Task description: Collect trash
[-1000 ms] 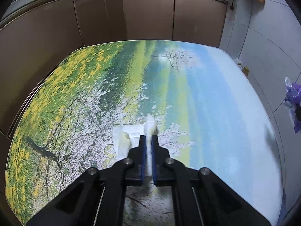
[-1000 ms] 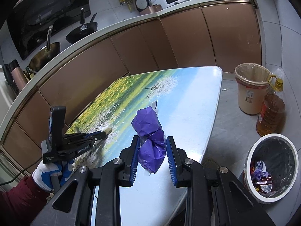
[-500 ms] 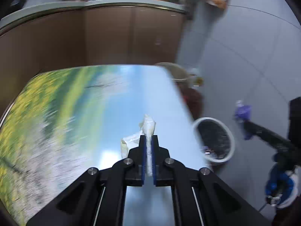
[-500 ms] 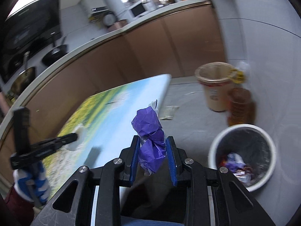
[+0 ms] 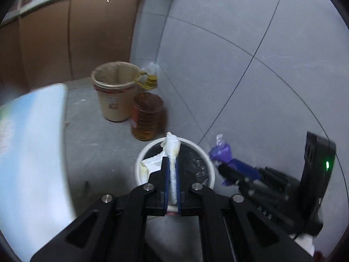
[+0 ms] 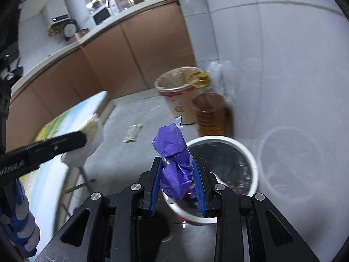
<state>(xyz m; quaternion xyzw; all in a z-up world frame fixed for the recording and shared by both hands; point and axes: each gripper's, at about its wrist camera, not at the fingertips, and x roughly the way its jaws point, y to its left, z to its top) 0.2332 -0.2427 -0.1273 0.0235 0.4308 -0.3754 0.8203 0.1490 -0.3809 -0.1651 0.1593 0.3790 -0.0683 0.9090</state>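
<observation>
Left gripper (image 5: 171, 170) clamps white tissue (image 5: 172, 147), right gripper (image 6: 177, 174) clamps purple wrapper (image 6: 171, 150) above the white bin (image 6: 250, 159); the beige bucket's (image 5: 113, 100) label is perhaps too blurred to read.

Below my grippers the grey tiled floor (image 5: 91, 131) carries everything. The white bin (image 5: 139, 166) with its black liner stands at about six o'clock in my left view. At twelve o'clock from it, almost touching, stands an amber oil bottle (image 5: 146, 118); at eleven o'clock, a beige lined bucket (image 5: 113, 100). In my right view a small flat scrap (image 6: 132, 133) lies at ten o'clock from the bin.
</observation>
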